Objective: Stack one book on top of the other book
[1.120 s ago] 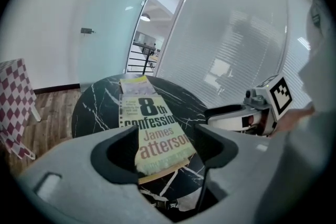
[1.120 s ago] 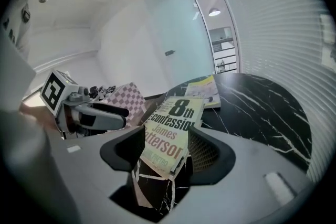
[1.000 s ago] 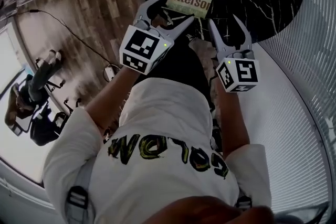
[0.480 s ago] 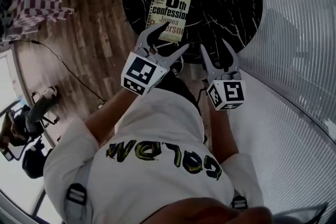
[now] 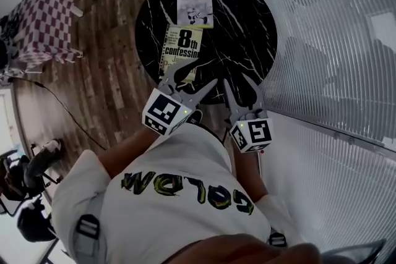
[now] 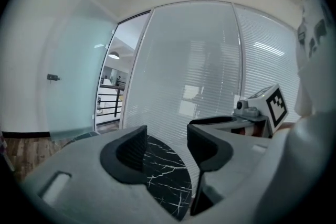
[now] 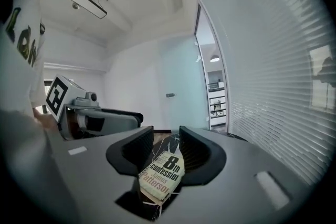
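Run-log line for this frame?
stage: nothing held | near book, far book: flat on table, unstacked | left gripper: open, empty, jaws just closed partway | right gripper: open, empty, jaws just closed partway

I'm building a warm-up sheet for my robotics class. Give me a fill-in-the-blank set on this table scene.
The round marble table is ___ in colour. The number of books lying on it is ___. The 8th confession book lies ___ to the person than the pale book. The 8th confession book's cover names the author James ___.
Missing words: black; two; nearer; Patterson
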